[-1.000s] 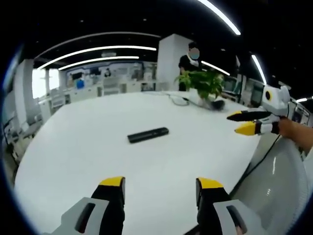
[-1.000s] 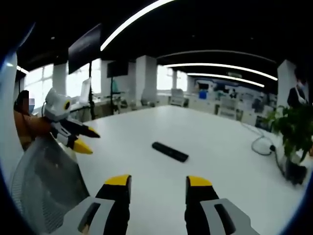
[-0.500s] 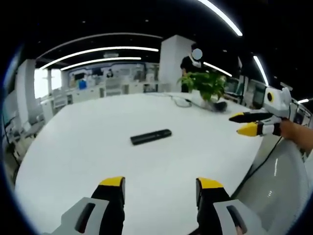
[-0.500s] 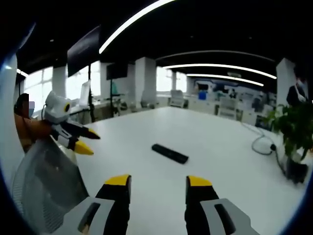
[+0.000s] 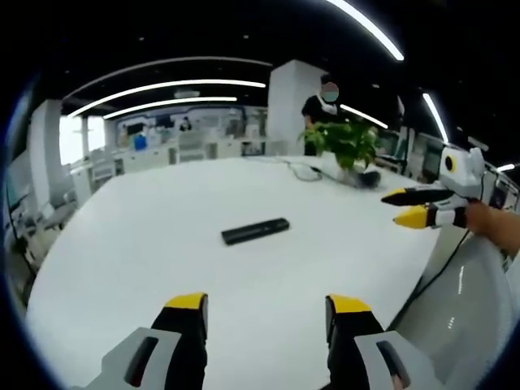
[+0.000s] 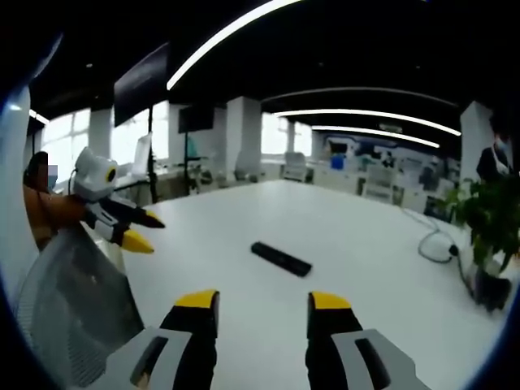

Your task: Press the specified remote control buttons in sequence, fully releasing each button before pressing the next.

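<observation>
A: Right, left gripper [image 5: 266, 313] first. Yellow-tipped black jaws stand parted with a wide gap, nothing between them, bare table under the gap.

B: Same on the right gripper [image 6: 263, 309]: jaws spread apart, holding nothing, hovering above the near edge of the large white round-edged table [image 6: 366, 268].

A: Task item: slim black rectangular remote control [image 5: 255, 231], flat on the tabletop, well ahead of the left jaws and roughly centred between them, long axis running crosswise and tilted slightly up toward the right. Not touched by either gripper.

B: From the right gripper view the same remote [image 6: 281, 258] lies ahead of the jaws, angled down toward the right, well apart from the tips.

A: Off to the right of the left jaws, the other gripper [image 5: 410, 205] comes in at the table edge, jaws parted, held by a hand in an orange sleeve [image 5: 497, 225].

B: And the left one shows at my left [image 6: 140, 230], above a grey mesh chair back [image 6: 73, 305].

A: Farther out: green leafy potted plant [image 5: 348, 145] on the far side of the table, a thin cable [image 5: 302, 169] lying next to it.

B: Plant [image 6: 487, 219] sits far right for me, white cable loop [image 6: 435, 244] just beside it. Beyond, open office, long ceiling light strips [image 6: 366, 114].
</observation>
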Demonstrator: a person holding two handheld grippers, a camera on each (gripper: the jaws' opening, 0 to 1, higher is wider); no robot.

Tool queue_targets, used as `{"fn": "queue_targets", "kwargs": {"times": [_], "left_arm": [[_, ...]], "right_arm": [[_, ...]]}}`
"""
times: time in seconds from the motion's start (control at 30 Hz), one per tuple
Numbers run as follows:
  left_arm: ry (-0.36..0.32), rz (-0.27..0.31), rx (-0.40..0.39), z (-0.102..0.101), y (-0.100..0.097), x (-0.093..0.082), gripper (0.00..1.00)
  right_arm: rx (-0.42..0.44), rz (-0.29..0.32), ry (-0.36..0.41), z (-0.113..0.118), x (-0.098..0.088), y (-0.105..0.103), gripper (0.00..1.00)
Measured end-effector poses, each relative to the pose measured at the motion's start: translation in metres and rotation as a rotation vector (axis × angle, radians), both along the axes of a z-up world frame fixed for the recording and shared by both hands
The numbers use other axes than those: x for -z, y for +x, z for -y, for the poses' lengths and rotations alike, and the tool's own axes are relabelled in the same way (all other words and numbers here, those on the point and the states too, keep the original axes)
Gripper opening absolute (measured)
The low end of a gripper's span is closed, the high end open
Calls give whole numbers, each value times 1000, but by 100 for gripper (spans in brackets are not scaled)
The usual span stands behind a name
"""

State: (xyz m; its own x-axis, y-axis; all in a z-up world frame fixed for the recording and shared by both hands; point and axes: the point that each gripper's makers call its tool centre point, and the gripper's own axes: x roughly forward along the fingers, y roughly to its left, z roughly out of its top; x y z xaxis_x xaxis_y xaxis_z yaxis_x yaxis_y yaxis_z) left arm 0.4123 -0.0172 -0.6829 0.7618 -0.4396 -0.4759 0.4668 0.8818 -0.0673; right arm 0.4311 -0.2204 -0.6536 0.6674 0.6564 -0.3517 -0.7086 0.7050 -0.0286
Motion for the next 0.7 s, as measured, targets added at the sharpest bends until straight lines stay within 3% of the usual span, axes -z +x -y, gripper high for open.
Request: {"fn": "queue_targets", "kwargs": {"times": [0.7], "left_arm": [[70, 66, 13, -15, 35, -22, 60]], "right_arm": [[-13, 44, -17, 3, -13, 22, 41]]}}
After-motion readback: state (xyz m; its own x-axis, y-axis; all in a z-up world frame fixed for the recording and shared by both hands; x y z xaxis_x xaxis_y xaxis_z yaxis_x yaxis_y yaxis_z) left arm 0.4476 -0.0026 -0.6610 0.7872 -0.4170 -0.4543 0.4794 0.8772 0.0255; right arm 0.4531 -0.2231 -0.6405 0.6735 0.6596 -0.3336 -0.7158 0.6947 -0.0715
